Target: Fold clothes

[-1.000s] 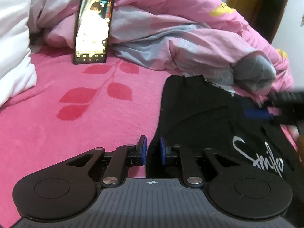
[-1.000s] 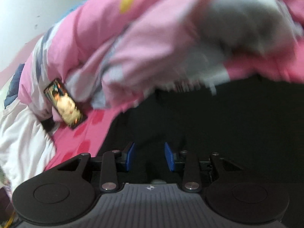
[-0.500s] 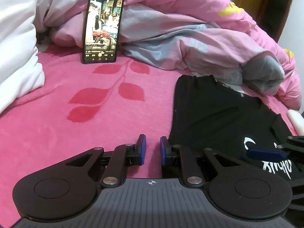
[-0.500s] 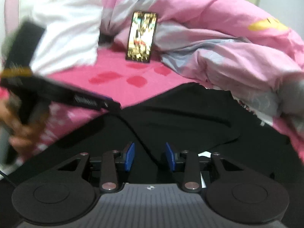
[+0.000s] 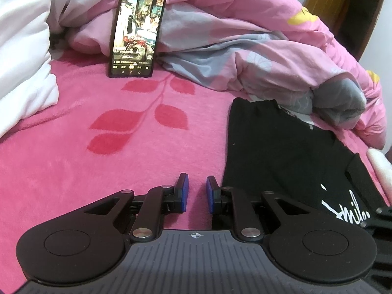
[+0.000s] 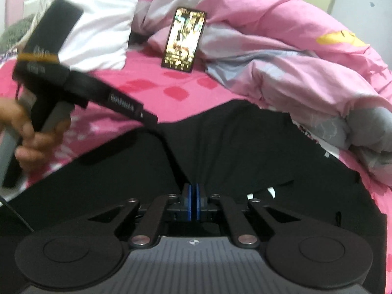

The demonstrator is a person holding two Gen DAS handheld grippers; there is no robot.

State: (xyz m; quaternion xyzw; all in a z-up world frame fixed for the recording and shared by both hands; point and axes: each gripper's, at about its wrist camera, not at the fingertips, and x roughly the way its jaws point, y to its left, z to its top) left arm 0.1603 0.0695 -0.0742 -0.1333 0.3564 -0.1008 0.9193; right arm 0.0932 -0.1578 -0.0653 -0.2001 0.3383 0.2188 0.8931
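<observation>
A black T-shirt with white lettering lies on the pink blanket, partly folded. My left gripper hovers over bare blanket just left of the shirt's edge. It is open by a narrow gap with nothing between the blue pads. In the right wrist view the shirt fills the middle. My right gripper is closing, its pads pressed together on a pinch of the black cloth, and creases run out from them. The left gripper, held in a hand, reaches in from the left there.
A phone with a lit screen leans on the bunched pink and grey duvet at the back. A white pillow lies at the left. A dark doorway shows at the far right.
The right gripper rolled upright, came down over the shirt and shut on the cloth. The shirt settled flat, and the left gripper now stands just off its left edge.
</observation>
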